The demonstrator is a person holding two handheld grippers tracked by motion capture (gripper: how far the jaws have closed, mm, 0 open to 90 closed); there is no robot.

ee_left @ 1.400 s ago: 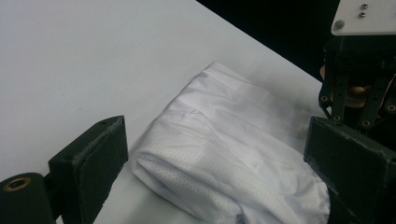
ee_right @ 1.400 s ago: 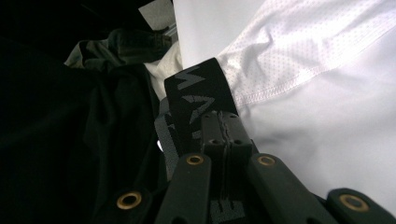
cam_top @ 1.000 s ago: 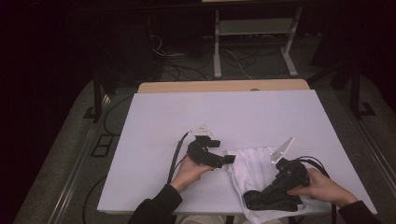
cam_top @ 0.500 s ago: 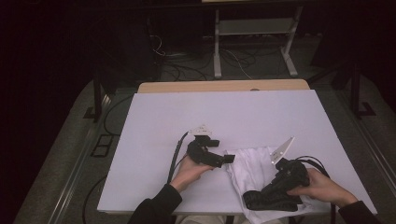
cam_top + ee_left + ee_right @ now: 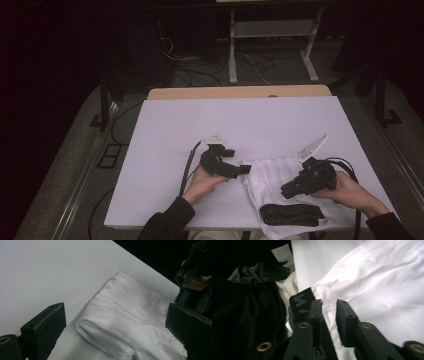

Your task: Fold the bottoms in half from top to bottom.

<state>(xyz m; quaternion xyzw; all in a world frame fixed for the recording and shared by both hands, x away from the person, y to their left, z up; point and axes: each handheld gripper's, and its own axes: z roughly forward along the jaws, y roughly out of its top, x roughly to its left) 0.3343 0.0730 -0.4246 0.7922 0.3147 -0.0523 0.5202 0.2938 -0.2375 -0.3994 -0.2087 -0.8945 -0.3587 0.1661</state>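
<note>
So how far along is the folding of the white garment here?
Partly folded: the white garment lies bunched with a rolled edge. In hand: the left gripper is open at that edge; the right gripper hovers nearly closed above it. Flattening remains.

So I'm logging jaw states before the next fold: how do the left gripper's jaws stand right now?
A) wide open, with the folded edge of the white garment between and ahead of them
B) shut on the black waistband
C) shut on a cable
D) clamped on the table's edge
A: in the left gripper view the left gripper has its jaws far apart at either side, the white garment lying between them unpinched.
</note>
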